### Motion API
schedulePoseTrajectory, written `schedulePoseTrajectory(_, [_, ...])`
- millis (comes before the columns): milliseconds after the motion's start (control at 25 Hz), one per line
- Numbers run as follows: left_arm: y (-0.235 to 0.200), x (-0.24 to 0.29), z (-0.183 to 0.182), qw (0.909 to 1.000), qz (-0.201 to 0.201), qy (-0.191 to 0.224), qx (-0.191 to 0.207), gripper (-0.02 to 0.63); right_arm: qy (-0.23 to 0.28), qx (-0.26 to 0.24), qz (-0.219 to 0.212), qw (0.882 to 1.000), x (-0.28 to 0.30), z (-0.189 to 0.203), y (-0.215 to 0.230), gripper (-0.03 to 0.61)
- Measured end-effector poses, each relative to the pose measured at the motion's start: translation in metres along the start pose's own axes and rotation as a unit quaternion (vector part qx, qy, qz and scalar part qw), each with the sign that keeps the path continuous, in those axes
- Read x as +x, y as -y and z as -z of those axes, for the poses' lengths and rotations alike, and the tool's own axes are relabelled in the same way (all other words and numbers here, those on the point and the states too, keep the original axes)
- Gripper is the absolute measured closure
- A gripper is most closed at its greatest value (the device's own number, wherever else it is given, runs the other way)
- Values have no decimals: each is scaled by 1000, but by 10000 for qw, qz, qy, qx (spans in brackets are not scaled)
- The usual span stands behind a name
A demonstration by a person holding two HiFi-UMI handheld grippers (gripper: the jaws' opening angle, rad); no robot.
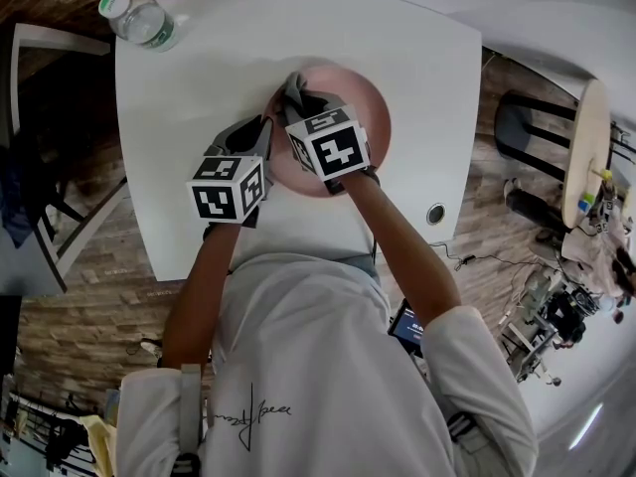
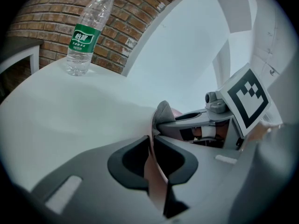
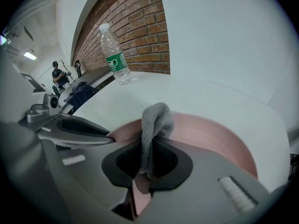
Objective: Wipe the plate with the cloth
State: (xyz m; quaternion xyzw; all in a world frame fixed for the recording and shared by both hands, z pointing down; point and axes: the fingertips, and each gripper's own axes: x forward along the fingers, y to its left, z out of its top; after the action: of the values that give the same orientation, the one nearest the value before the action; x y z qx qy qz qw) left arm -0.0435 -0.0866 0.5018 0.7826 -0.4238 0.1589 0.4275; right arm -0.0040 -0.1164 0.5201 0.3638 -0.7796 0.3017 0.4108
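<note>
- Leftmost, a clear water bottle with a green label stands upright at the far left corner of the white table, well apart from the work and no part of it.
- Next across, my left gripper is clamped on the near-left rim of the pink plate. Its own view shows the thin pink edge pinched between the two jaws, steadying the dish at the middle of the table.
- Whether the plate lies flat or is tipped a little off the tabletop, I cannot tell from these views.
- Just to the right, my right gripper is closed on the grey cloth. A bunched fold stands up out of the jaws and a loose end hangs below them, over the plate's left half.
- Judging by this, the wiping step itself is in hand: the plate is held and the cloth is gripped and at the dish. How much of the surface is already wiped, I cannot say.
- As I read it, the next move calls for pressing the cloth down onto the pink surface and sweeping it rightward across the bare half. The left grip must be firm so the plate neither slides nor spins.
</note>
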Motion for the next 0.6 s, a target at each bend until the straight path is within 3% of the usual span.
schedulePoseTrajectory(600, [0, 0, -1, 10000, -28, 22, 5, 569, -111, 0, -322, 9994, 0, 8, -17, 543])
